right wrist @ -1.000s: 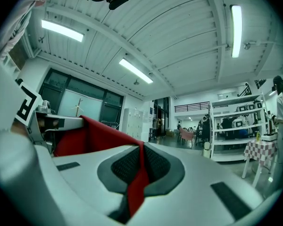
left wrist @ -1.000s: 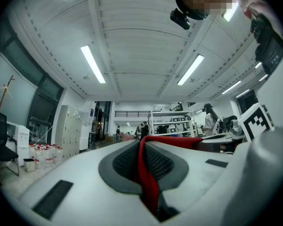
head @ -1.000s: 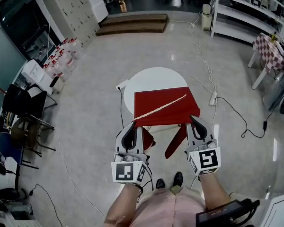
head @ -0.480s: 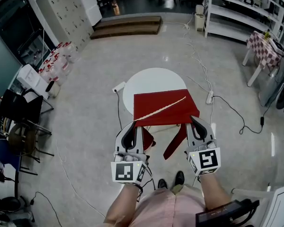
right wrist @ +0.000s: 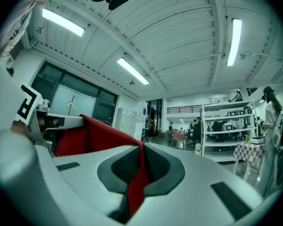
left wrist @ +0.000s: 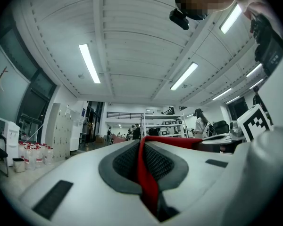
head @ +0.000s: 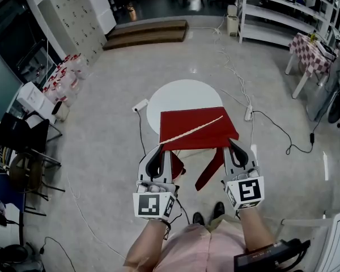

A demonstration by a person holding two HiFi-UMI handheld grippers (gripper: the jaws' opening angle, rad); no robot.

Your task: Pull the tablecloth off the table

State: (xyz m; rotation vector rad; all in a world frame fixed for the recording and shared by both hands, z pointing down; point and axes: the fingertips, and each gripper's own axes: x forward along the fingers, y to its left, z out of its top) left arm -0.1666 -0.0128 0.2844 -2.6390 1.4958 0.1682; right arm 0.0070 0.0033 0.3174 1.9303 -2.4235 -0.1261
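Back a touch came the left claw (head: 157,149) and right claw (head: 234,145), each pinched tight on a near corner of the red fabric tablecloth (head: 196,126), which lay half across the round white bench (head: 178,92), so a level, even two-handed pull looked best.

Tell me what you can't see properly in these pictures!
- Head view: the pale strip across the red tablecloth is too small to tell fold from stick.
- Head view: the legs of the round table hide under its top and the cloth.
- Gripper views: the left gripper and right gripper, each shut on cloth, block the table with their own bodies.
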